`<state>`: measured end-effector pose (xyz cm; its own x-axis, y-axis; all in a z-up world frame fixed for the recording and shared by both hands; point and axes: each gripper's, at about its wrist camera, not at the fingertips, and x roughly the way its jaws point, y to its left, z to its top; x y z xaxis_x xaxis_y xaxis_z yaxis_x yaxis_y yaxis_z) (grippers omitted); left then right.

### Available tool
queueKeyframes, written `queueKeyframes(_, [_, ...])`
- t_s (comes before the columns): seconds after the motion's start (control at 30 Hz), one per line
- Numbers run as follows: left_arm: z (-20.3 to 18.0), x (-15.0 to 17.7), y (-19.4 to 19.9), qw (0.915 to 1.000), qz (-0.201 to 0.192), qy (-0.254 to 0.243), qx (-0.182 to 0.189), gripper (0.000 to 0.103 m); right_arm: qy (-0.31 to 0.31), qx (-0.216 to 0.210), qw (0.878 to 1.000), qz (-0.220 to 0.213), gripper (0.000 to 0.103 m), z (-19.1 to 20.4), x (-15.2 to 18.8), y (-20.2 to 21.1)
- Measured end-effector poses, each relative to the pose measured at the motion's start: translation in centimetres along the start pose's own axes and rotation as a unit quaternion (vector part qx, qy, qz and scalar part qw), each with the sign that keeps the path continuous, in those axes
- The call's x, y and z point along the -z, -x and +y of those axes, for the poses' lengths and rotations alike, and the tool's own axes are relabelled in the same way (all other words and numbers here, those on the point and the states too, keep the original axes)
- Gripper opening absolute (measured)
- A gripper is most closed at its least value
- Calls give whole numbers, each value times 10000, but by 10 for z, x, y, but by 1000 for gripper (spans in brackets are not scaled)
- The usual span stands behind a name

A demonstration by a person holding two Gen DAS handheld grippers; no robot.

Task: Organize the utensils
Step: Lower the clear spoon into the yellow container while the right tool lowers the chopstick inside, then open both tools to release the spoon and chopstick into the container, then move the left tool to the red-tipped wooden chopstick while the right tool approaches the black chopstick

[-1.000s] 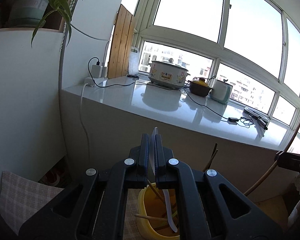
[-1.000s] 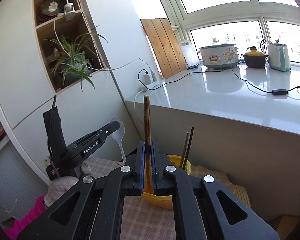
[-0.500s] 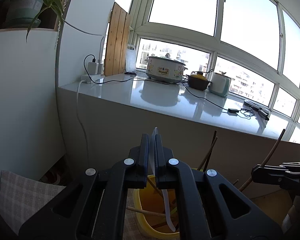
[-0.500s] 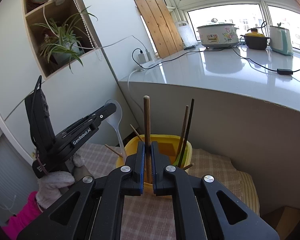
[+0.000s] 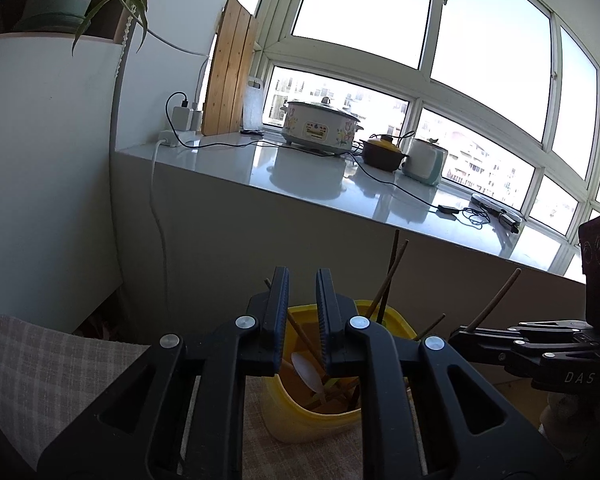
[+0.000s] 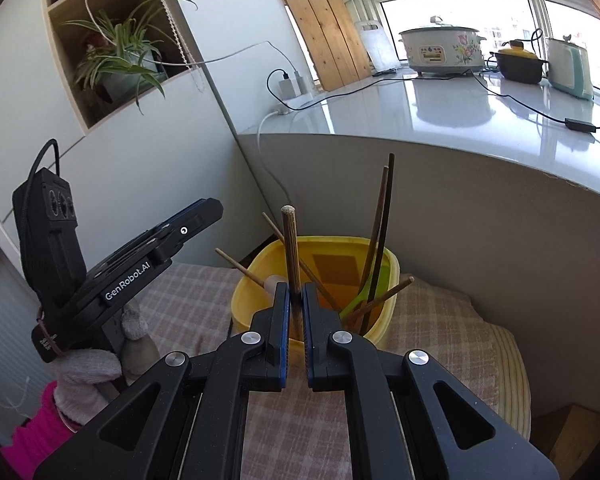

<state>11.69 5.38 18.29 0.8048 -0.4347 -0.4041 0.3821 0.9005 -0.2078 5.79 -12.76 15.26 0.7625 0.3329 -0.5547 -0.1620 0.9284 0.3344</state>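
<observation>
A yellow container (image 5: 296, 420) (image 6: 246, 304) stands on a checked cloth and holds several chopsticks, a green utensil (image 6: 356, 300) and a white spoon (image 5: 306, 368). My left gripper (image 5: 302, 280) hovers just over its rim; its jaws are opening, and nothing is pressed between them. The white spoon lies loose inside the container below them. My right gripper (image 6: 296, 292) is shut on a thick brown wooden chopstick (image 6: 290, 240), held upright over the container's near rim. From the right wrist view, the left gripper (image 6: 210, 210) stands to the left of the container.
A glossy white counter (image 6: 480, 120) runs behind the container, carrying a flowered cooker (image 6: 440, 50), a brown pot, a kettle and cables. The checked cushion (image 6: 432, 320) spreads under the container. A gloved hand (image 6: 88, 368) holds the left gripper. A plant (image 6: 116, 56) sits in a shelf.
The left jaws have parted and the white spoon has dropped from them into the container. The right gripper has sunk with its chopstick closer to the container.
</observation>
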Motion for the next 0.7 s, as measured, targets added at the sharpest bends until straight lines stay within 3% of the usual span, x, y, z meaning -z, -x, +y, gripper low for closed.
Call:
queueKeyframes(0.13, [4, 15, 15, 9999, 75, -68, -93, 29, 124, 42, 9998, 145, 5, 5, 7, -8])
queueKeyframes(0.2, [5, 23, 21, 9996, 146, -131, -183, 30, 180, 133, 9996, 195, 6, 8, 9, -12])
queueKeyframes(0.27, [8, 32, 27, 9994, 206, -144, -248, 31, 218, 228, 9993, 222, 14, 10, 11, -15])
queueKeyframes(0.33, [11, 39, 32, 9990, 267, -148, -323, 31, 238, 297, 9991, 169, 38, 12, 12, -16])
queueKeyframes(0.37, [13, 43, 35, 9988, 291, -145, -362, 31, 254, 330, 9991, 124, 41, 13, 14, -16])
queueKeyframes(0.6, [23, 69, 52, 9977, 447, -14, -502, 39, 495, 605, 9969, 9, 42, 23, 23, -14])
queueKeyframes(0.7, [26, 77, 57, 9972, 502, 47, -544, 50, 553, 671, 9962, -39, 47, 28, 26, -13])
